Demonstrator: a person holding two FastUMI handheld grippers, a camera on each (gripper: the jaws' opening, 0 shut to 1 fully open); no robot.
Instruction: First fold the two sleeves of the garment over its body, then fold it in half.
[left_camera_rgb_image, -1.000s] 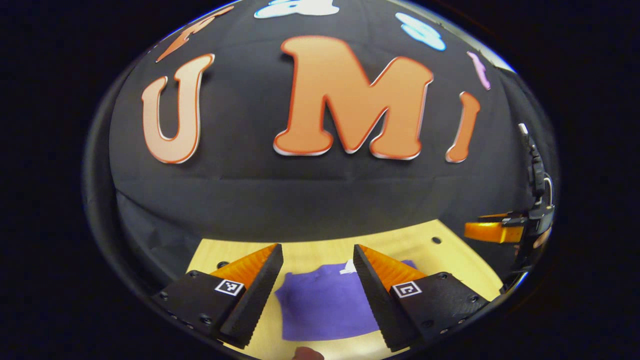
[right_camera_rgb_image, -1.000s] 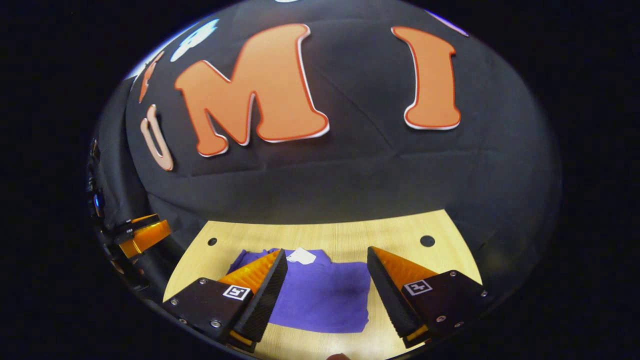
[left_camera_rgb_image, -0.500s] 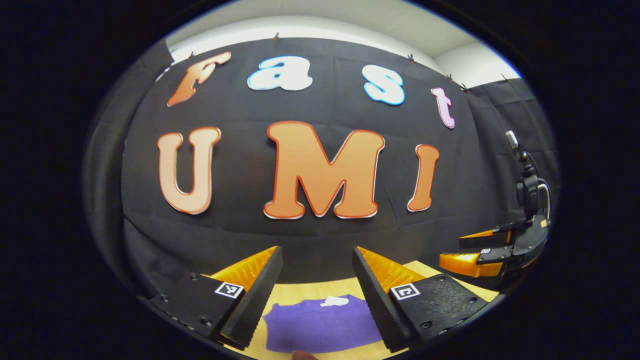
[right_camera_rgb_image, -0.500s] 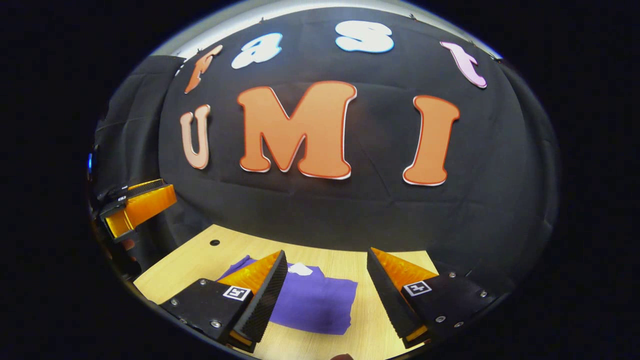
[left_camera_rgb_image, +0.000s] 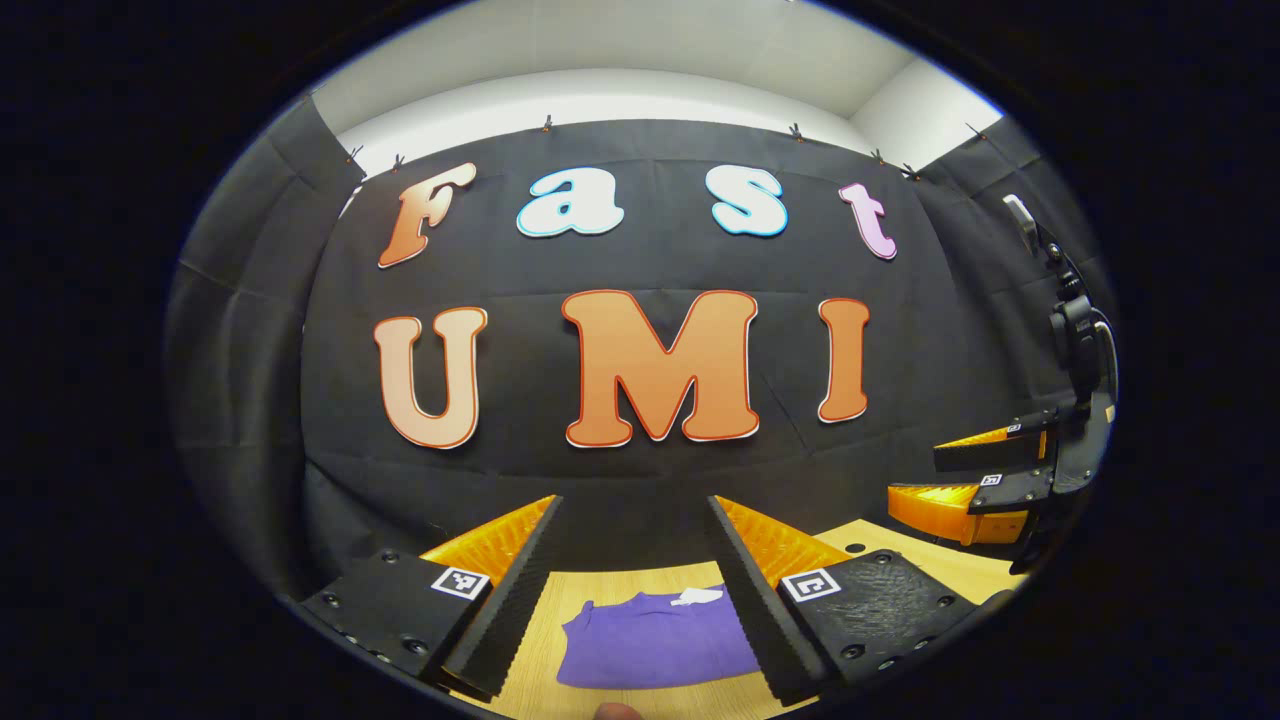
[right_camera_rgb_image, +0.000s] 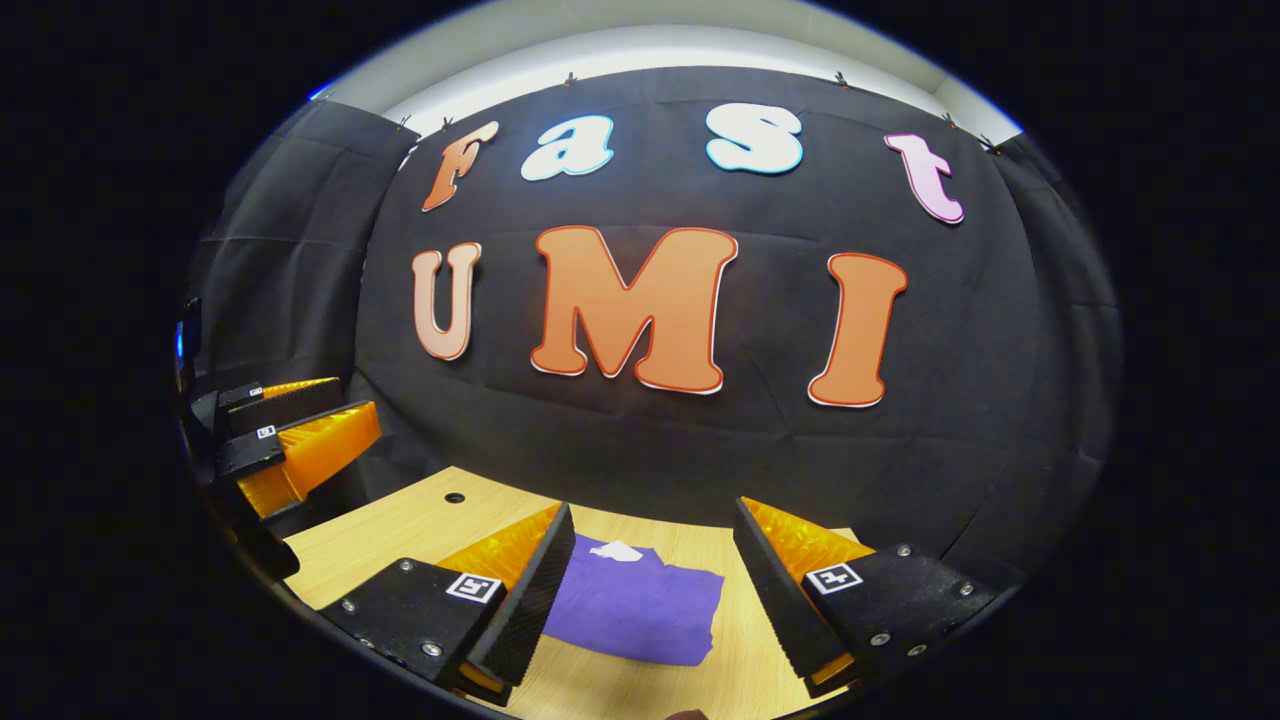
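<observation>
A purple garment (left_camera_rgb_image: 655, 645) lies folded into a compact rectangle on the wooden table (left_camera_rgb_image: 560, 600), a white tag at its far edge. The right gripper view shows the same garment (right_camera_rgb_image: 640, 615) on the table (right_camera_rgb_image: 400, 530). My left gripper (left_camera_rgb_image: 632, 515) is open, raised above and behind the garment, with nothing between its fingers. My right gripper (right_camera_rgb_image: 650, 520) is open too, lifted clear of the cloth. Each gripper shows at the side of the other's view: the right one (left_camera_rgb_image: 975, 480) at the right, the left one (right_camera_rgb_image: 300, 425) at the left.
The table has small round holes near its far corners (right_camera_rgb_image: 455, 497) (left_camera_rgb_image: 853, 548). The black booth wall rises right behind the table. A fingertip (left_camera_rgb_image: 615, 711) shows at the bottom edge of the left gripper view.
Both grippers have lifted and tilted upward, away from the garment, so it sits lower and smaller in both views. Both stayed open. The garment has not moved.
</observation>
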